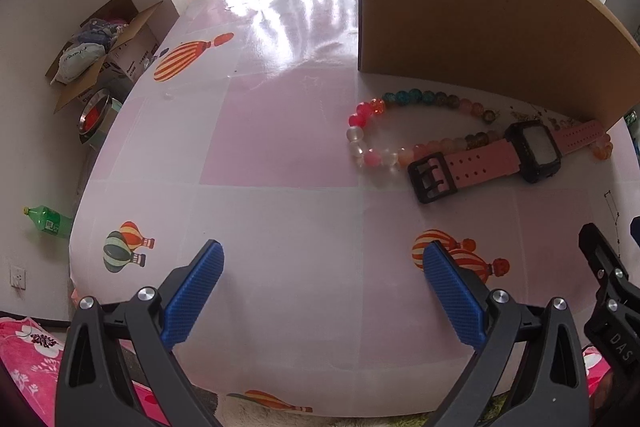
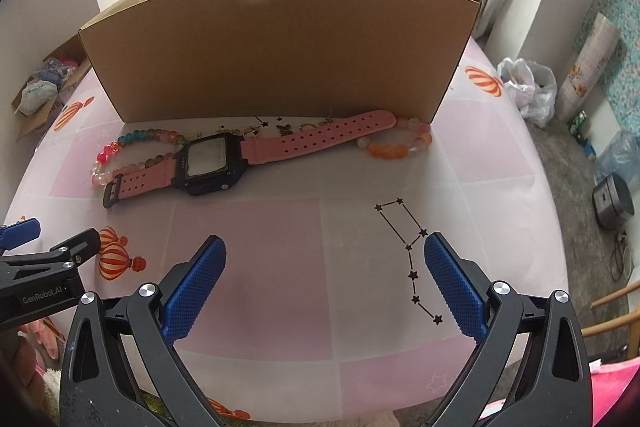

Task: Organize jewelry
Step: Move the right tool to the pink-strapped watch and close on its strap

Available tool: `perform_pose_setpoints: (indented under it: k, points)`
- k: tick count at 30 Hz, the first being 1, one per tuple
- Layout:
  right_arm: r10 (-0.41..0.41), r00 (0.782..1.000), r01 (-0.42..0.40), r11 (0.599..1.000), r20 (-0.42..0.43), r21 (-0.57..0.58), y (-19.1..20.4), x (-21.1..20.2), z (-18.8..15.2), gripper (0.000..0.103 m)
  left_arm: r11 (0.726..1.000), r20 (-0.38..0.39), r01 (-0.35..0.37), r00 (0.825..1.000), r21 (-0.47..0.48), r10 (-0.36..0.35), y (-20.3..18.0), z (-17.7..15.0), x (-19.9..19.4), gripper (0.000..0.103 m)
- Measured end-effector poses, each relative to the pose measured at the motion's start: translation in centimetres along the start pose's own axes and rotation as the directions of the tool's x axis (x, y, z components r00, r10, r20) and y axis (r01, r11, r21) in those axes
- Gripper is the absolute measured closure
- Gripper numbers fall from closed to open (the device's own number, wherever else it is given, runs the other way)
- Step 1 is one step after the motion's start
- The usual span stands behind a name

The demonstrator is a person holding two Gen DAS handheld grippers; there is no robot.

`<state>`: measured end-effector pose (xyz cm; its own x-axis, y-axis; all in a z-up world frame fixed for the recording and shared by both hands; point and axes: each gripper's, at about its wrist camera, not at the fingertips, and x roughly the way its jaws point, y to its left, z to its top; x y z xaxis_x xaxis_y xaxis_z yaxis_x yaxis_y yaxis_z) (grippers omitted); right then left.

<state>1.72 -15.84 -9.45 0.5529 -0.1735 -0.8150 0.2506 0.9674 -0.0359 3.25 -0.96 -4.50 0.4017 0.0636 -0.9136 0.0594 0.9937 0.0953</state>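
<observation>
One pink-strapped, black-cased watch (image 2: 208,163) lies flat, unbuckled.

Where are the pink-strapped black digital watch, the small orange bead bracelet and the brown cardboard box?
Pink-strapped black digital watch (image 2: 208,159): right wrist view, on its screen.
Small orange bead bracelet (image 2: 386,150): right wrist view, on its orange beads.
Brown cardboard box (image 2: 280,47): right wrist view, on its front wall.

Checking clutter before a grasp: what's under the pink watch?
The pink watch lies on the multicolour bead bracelet, its buckle strap crossing the near beads. The other strap covers small charms; anything beneath the case is hidden.
</observation>
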Motion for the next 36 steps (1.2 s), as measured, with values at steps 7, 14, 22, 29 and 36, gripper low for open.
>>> perform_pose_setpoints:
  k: [7, 14, 22, 29, 36]
  points:
    - [0.143, 0.970, -0.094, 0.967, 0.198, -0.237, 0.3, -1.2, 1.1, 0.008, 0.993, 0.069, 0.112, 0.991, 0.047, -0.115, 0.5, -0.2, 0.6, 0.005]
    - [0.348, 0.932, -0.238, 0.795, 0.098, -0.558, 3.7, 0.5, 3.2, 0.023, 0.989, 0.098, 0.123, 0.987, 0.087, -0.131, 0.7, -0.3, 0.6, 0.005]
    - [0.349, 0.934, -0.294, 0.623, -0.079, -0.725, 6.6, 2.9, 3.9, 0.035, 0.975, 0.167, 0.202, 0.962, 0.094, -0.216, 1.9, -0.1, 0.4, 0.005]
    - [0.313, 0.936, -0.317, 0.550, -0.161, -0.773, 8.1, 3.2, 4.3, 0.054, 0.939, 0.261, 0.305, 0.904, 0.160, -0.338, 2.5, -0.5, -1.5, 0.016]
    - [0.281, 0.931, -0.352, 0.535, -0.231, -0.768, 8.8, 3.1, 4.8, 0.056, 0.905, 0.283, 0.313, 0.875, 0.288, -0.392, 1.2, -1.7, -3.0, 0.034]
